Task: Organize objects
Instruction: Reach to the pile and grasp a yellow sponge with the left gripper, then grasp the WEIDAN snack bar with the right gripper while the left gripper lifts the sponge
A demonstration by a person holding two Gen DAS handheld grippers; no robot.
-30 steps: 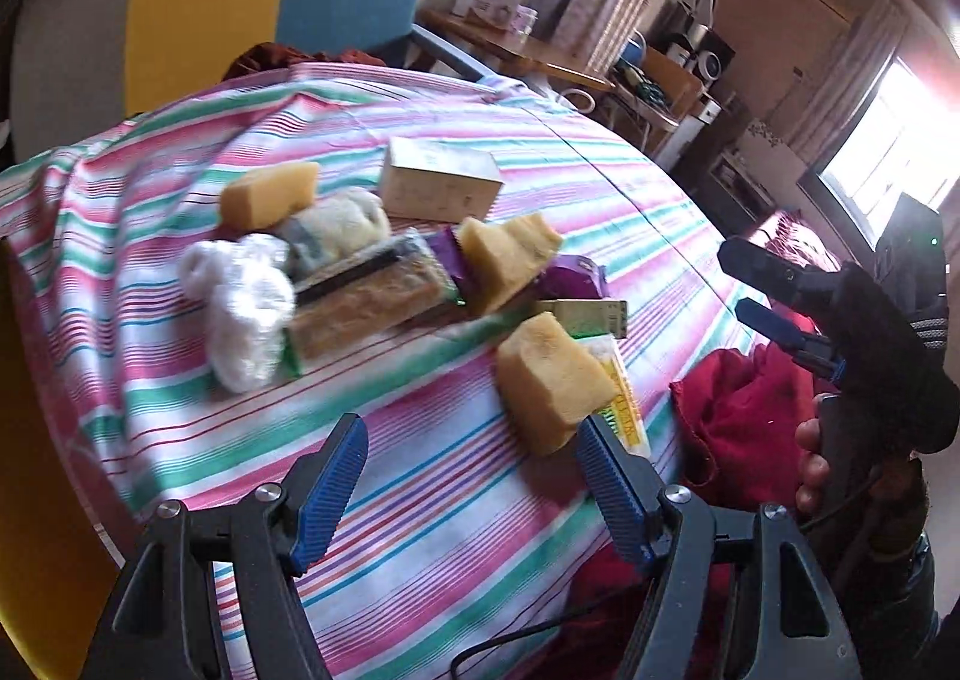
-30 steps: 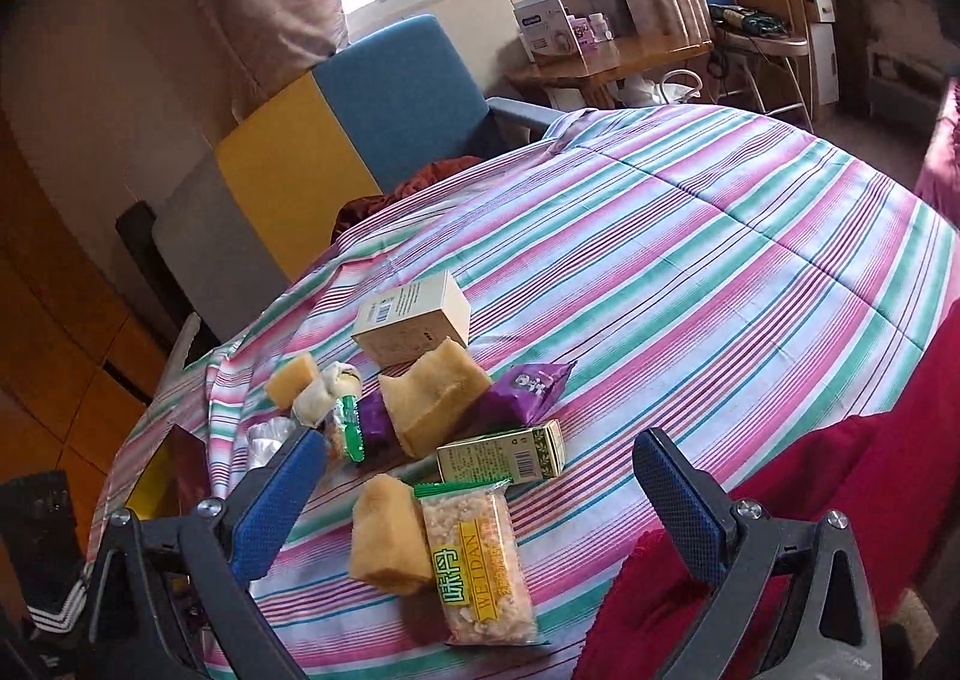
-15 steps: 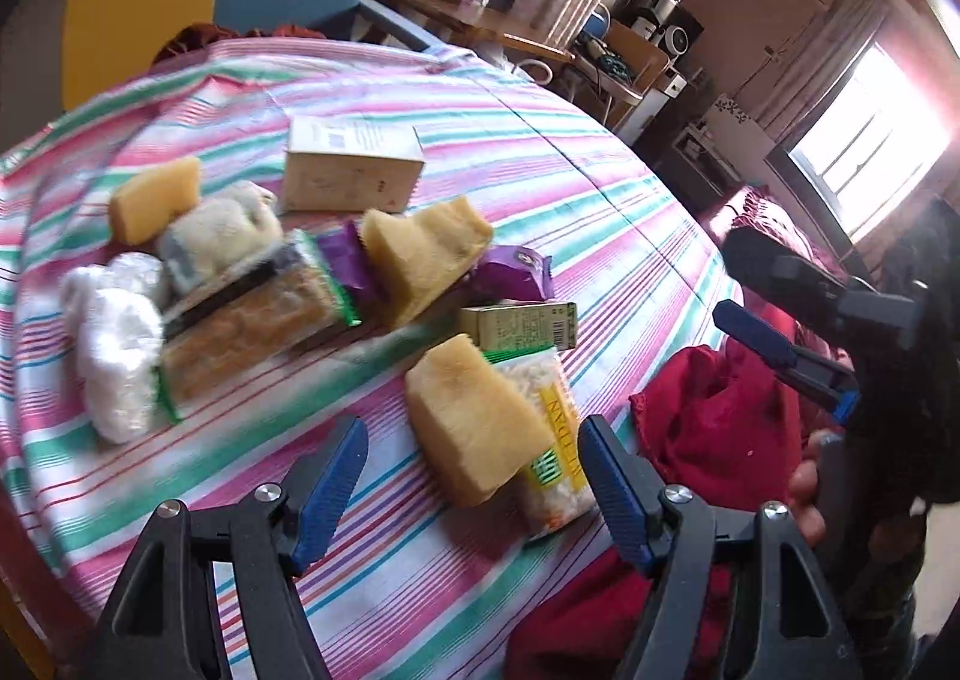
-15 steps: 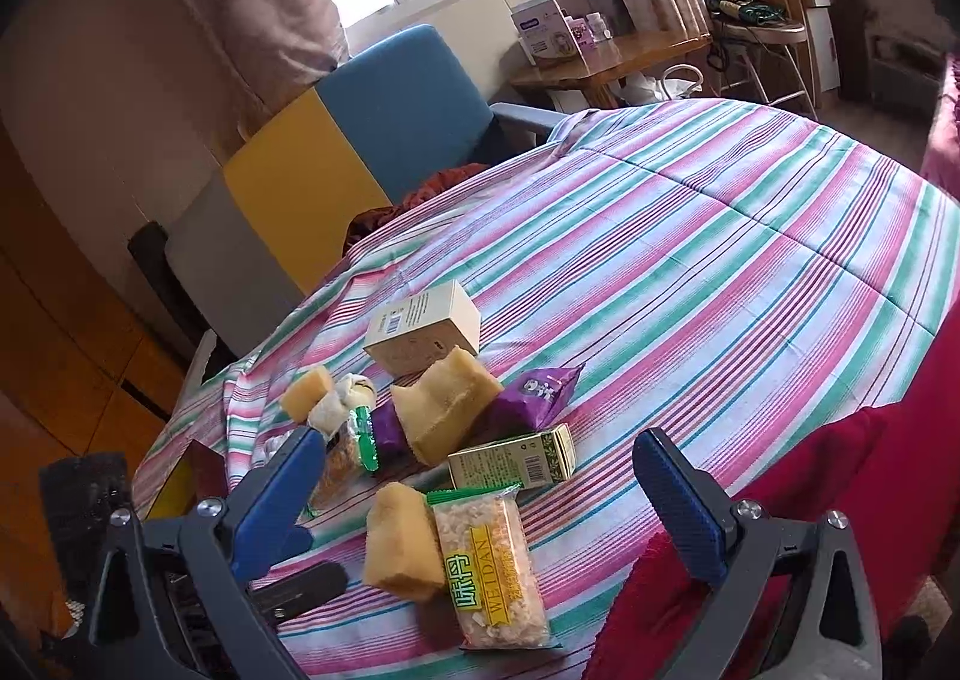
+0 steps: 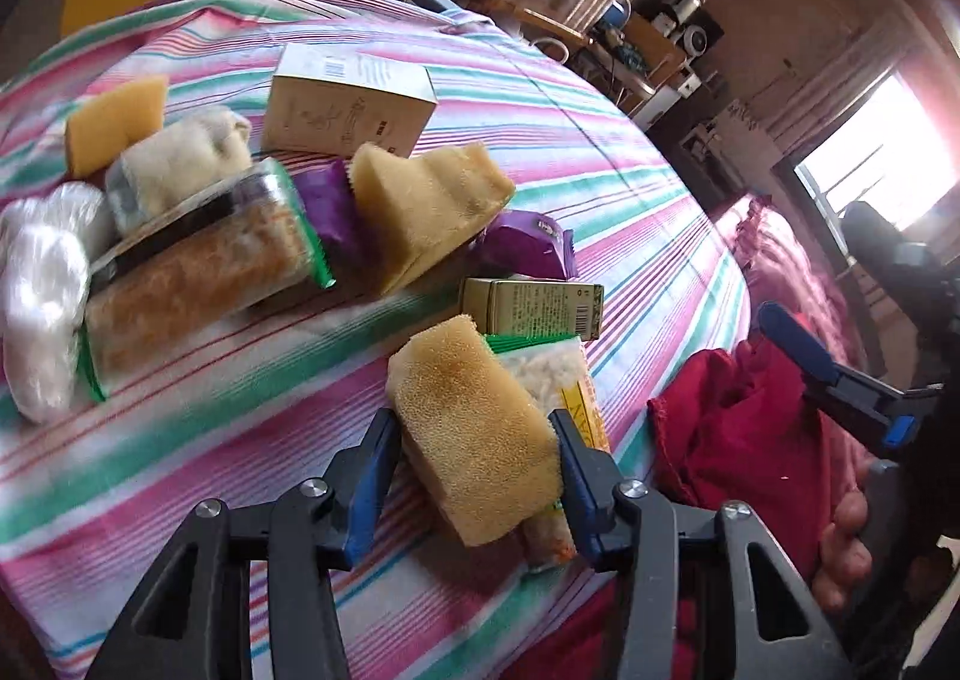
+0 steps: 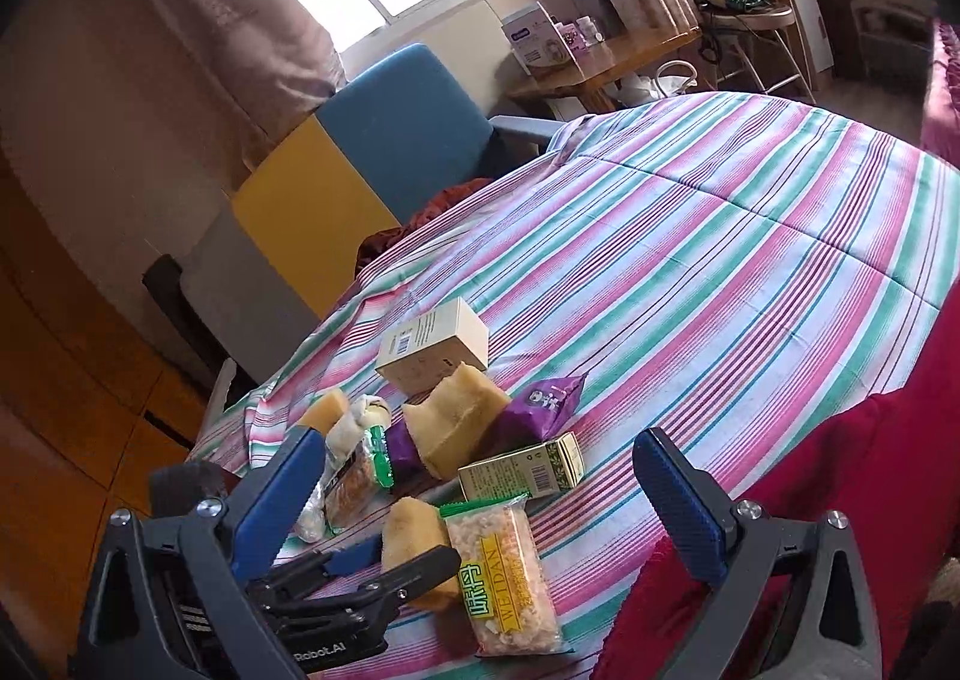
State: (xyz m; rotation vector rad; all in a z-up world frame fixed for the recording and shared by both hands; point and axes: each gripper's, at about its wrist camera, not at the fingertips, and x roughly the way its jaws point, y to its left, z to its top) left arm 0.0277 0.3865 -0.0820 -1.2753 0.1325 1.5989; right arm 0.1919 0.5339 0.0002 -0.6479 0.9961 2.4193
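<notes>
Left gripper (image 5: 474, 461) jaws straddled sponge (image 5: 474, 428), pads at both its flanks; full pinch unclear, cannot tell. Snack bag (image 5: 573, 398) lay touching sponge just outside right jaw. Risk: that pad snagging bag and dragging it along; soft sponge squashing and slipping. Right gripper (image 6: 480, 491) jaws spread wide, empty, green box (image 6: 521, 470) ahead between them

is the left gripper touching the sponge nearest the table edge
Touching. In the left wrist view the left gripper straddles the sponge, its right pad pressed against the sponge's side.
</notes>
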